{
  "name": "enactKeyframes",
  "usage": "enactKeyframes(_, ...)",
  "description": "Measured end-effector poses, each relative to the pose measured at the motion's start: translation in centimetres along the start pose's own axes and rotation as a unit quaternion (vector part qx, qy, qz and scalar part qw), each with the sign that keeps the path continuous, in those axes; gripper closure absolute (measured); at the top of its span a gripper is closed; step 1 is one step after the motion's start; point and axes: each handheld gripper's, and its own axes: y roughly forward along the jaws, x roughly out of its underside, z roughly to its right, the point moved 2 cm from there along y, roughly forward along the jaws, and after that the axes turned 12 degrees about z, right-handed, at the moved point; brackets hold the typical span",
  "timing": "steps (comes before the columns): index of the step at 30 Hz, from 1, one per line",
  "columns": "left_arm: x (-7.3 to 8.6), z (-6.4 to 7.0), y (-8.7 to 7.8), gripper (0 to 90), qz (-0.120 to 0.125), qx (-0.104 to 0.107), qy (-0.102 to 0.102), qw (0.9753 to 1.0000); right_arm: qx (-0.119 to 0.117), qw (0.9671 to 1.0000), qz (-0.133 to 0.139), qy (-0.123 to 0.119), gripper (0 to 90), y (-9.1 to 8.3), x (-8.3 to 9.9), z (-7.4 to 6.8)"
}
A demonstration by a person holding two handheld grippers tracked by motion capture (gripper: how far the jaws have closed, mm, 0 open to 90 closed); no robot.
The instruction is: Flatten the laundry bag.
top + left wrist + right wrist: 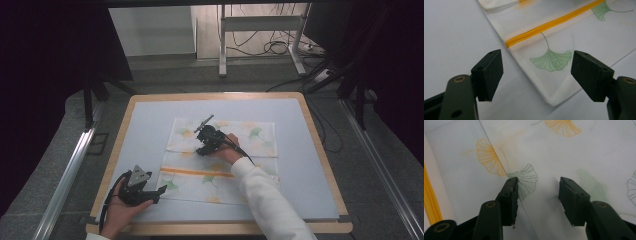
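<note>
A single white cloth [222, 157] printed with ginkgo leaves lies near the middle of the pale blue mat [145, 130], its far part folded back over itself so the fold edge runs left to right across the middle. One orange stripe [197, 173] crosses the near part, parallel to that fold. The mat covers a wooden table [320, 150] whose light rim shows as a narrow band on every side. There is broad bare mat to the left of the cloth, a similar stretch to the right, and a band beyond its far edge; the near edge of the cloth sits closer to the near edge of the mat. Two grippers are out, one in each hand. The left gripper [161, 190] rests low at the cloth's near left corner, jaws spread wide; in the left gripper view [536, 75] that corner [552, 101] lies flat on the mat between the two pads, touched by neither, with a green leaf [551, 60] and the end of the orange stripe [544, 26] just beyond. The right gripper [201, 150] is over the folded far part, the white sleeve [265, 200] reaching across the near part. In the right gripper view [537, 195] its jaws stand apart just above the fabric, the fold edge [499, 160] running past the left pad, and they clamp nothing.
</note>
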Motion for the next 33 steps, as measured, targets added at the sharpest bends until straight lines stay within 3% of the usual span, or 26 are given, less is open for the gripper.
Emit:
enactKeyframes(13, 0.0, -0.1, 0.0, 25.9, 0.000, -0.001, -0.001, 1.0000, 0.024, 0.9995, 0.012, 0.016, 85.1, -0.2, 0.1, 1.0)
enactKeyframes(20, 0.0, -0.1, 0.0, 25.9, 0.000, -0.001, 0.000, 1.0000, 0.003, 0.9975, 0.043, 0.055, 86.8, -1.0, 0.2, 1.9)
enactKeyframes(26, 0.0, -0.1, 0.0, 25.9, 0.001, -0.001, -0.001, 1.0000, 0.007, 0.9953, 0.073, 0.064, 86.9, -2.2, -0.5, 2.8)
enactKeyframes(33, 0.0, -0.1, 0.0, 25.9, 0.000, -0.001, 0.000, 1.0000, 0.009, 0.9935, 0.082, 0.079, 87.0, -2.7, -0.5, 3.6)
